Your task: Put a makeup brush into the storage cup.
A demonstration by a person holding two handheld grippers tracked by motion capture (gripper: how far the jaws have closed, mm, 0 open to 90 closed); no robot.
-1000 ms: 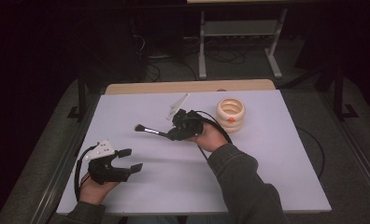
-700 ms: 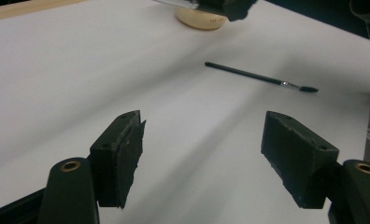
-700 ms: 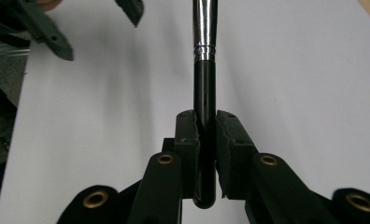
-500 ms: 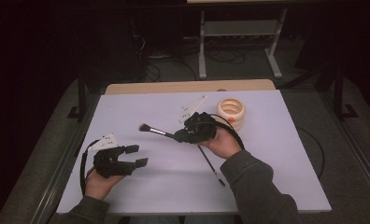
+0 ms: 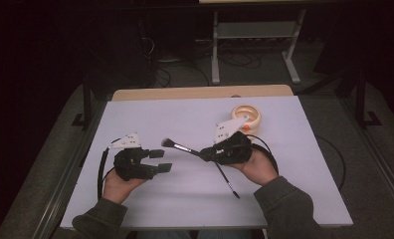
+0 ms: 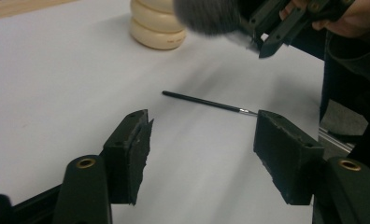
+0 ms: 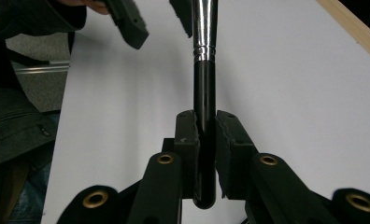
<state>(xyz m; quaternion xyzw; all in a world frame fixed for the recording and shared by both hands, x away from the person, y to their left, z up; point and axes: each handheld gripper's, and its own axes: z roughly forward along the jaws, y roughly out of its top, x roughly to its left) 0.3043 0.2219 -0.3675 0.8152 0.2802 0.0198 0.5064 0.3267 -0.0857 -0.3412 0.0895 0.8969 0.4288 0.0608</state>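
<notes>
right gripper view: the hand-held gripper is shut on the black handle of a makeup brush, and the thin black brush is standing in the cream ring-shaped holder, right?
Not quite. The right hand-held gripper is shut on the black-handled makeup brush, but the thin black brush lies flat on the white table, apart from the cream ring-shaped holder. The high view shows it.

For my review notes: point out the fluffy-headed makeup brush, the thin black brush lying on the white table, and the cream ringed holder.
Fluffy-headed makeup brush (image 7: 204, 93), right gripper view, black handle.
Thin black brush (image 6: 206, 102), left gripper view, mid-handle.
Cream ringed holder (image 5: 246, 114), high view, rim.
</notes>
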